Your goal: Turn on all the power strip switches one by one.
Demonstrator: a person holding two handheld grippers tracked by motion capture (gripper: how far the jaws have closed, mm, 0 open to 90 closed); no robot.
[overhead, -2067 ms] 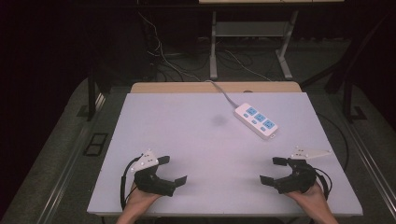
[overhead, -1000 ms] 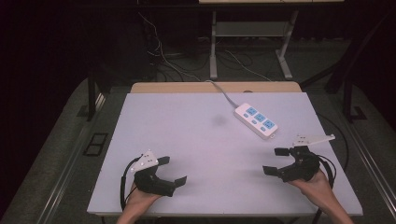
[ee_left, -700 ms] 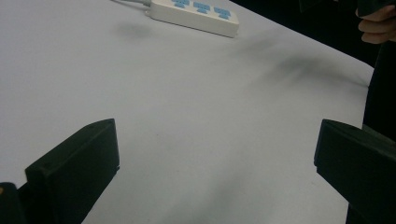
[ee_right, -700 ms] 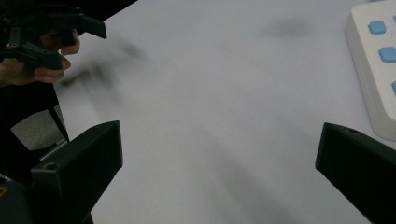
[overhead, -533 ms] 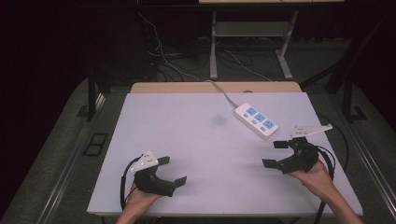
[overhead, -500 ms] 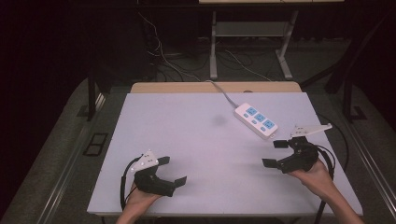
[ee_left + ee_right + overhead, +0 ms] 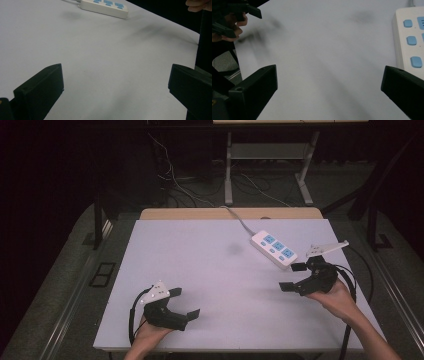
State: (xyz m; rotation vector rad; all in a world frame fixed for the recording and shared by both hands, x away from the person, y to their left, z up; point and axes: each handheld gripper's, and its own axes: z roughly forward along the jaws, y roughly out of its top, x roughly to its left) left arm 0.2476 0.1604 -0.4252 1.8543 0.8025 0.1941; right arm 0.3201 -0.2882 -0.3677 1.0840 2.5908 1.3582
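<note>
- From the high view I see my right gripper (image 7: 295,276) near the table's right edge, jaws spread apart with nothing between them; its farther jaw tip sits just beside the near end of the white power strip (image 7: 274,249), but I cannot tell whether the two touch.
- The power strip lies slantwise on the far right part of the white table (image 7: 215,270), its blue sockets facing up; its grey cable (image 7: 239,220) runs off over the far edge.
- In the right gripper view the strip (image 7: 409,40) is cut off by the right and top edges, so I make out three blue sockets fully and a sliver of a fourth; its far end and cable are out of frame.
- My left gripper (image 7: 182,302) rests near the front left of the table, jaws also wide apart and empty, well apart from the strip.
- In the left gripper view the strip (image 7: 103,7) is clipped by the top edge, and the right jaw is partly cut off by the frame.
- That view catches fingertips of the other hand (image 7: 198,5) at the top right corner, the rest hidden.
- Beyond the table, the floor and table legs sink into darkness and are hard to make out.
</note>
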